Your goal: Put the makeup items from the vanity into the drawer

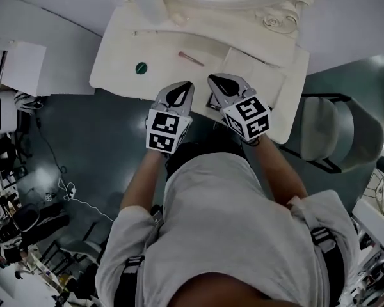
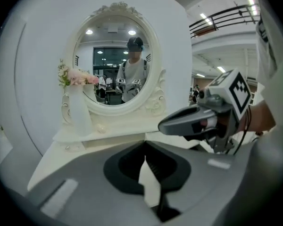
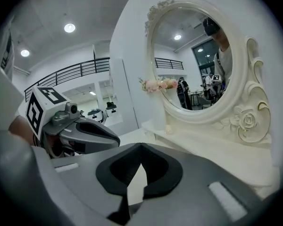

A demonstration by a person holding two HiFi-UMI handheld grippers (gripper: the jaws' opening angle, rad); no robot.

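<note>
On the cream vanity top (image 1: 121,56) lie a small round dark green item (image 1: 141,68) and a thin pink stick (image 1: 191,59). Both grippers hover side by side over the vanity's front edge, pointing at the mirror. My left gripper (image 1: 183,86) is shut and empty, a little right of and nearer than the green item. My right gripper (image 1: 219,80) is shut and empty too, close to the pink stick. In the left gripper view the shut jaws (image 2: 145,160) face the oval mirror (image 2: 114,62); the right gripper view shows its own jaw tips (image 3: 141,147) closed.
A white vase with pink flowers (image 2: 74,98) stands on the vanity's raised back shelf at the left. A grey chair (image 1: 345,133) stands to the right of the vanity. Cables and equipment (image 1: 25,190) clutter the floor at the left. A white wall curves behind the mirror.
</note>
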